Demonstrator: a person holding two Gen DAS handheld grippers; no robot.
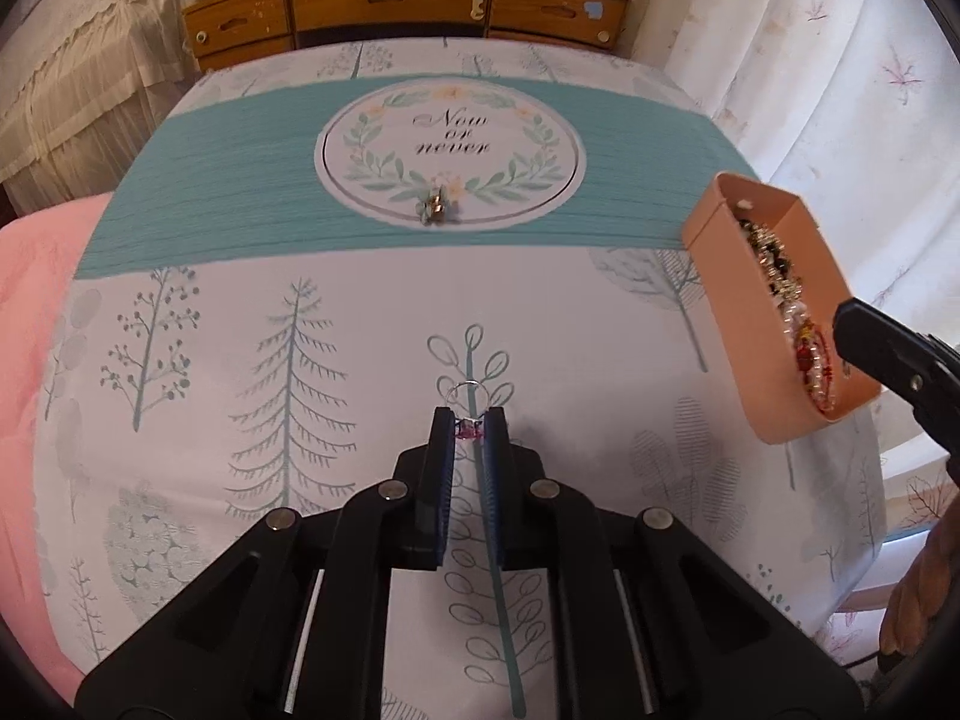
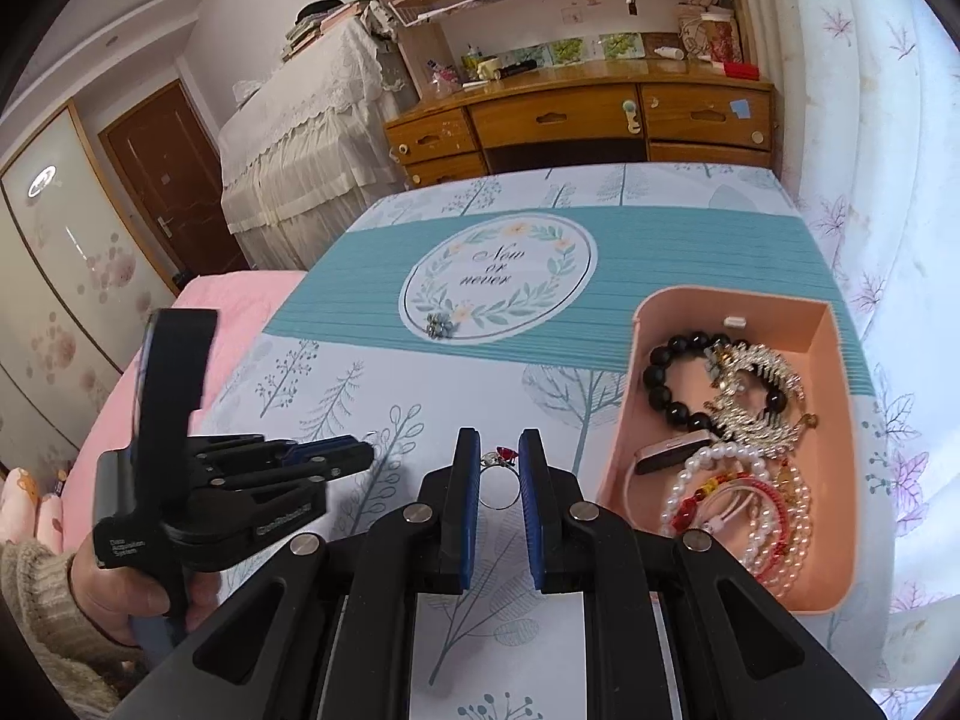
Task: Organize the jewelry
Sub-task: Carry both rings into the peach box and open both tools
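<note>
Left tongs (image 1: 469, 427) nearly closed, pinching purple-stone ring (image 1: 467, 414). Right tongs (image 2: 499, 457) gripping red-stone ring (image 2: 500, 478). Pink tray (image 2: 837, 420) sitting right of right tongs.

pink tray (image 2: 837, 462), teal tree-print cloth (image 2: 336, 396)

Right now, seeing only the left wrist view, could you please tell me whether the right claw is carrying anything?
Observer: Yes, the right claw is shut on a ring with a red stone.
Operator: Thank you. Is there free room in the tray?
Observer: Its far end is bare apart from a small white piece.
Operator: And what lies just behind that?
Observer: A black bead bracelet, nearer the claw.
</note>
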